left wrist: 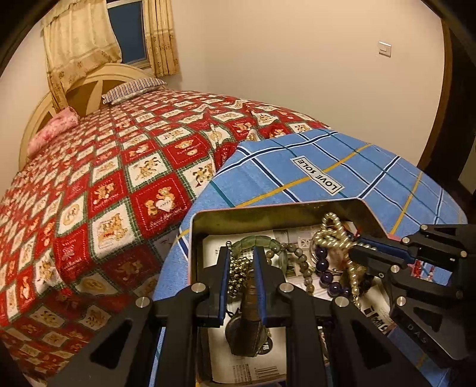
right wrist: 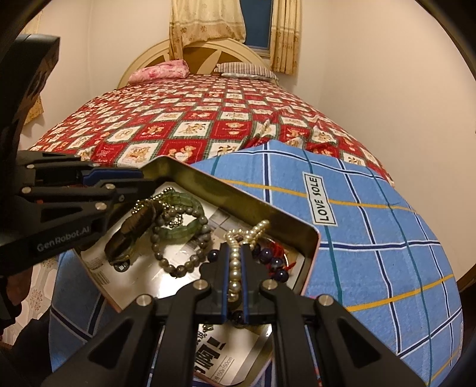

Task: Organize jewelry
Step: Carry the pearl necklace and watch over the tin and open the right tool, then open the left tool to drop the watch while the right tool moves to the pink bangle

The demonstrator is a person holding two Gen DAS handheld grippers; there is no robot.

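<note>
Inside tin [right wrist: 190, 175], pearls [right wrist: 235, 265] between tool [right wrist: 235, 253]

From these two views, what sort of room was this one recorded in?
Most likely a home bedroom. A bed under a red patchwork cover fills the room, pillows lie against its headboard, and curtains hang at a window behind it.

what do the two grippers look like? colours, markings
Both alike: the left gripper and right gripper have matte black angular linkage arms with silver round pivot pins, and blue pads lining the jaws. White "GenRobot.AI" lettering shows on the left body; no cables visible.
</note>
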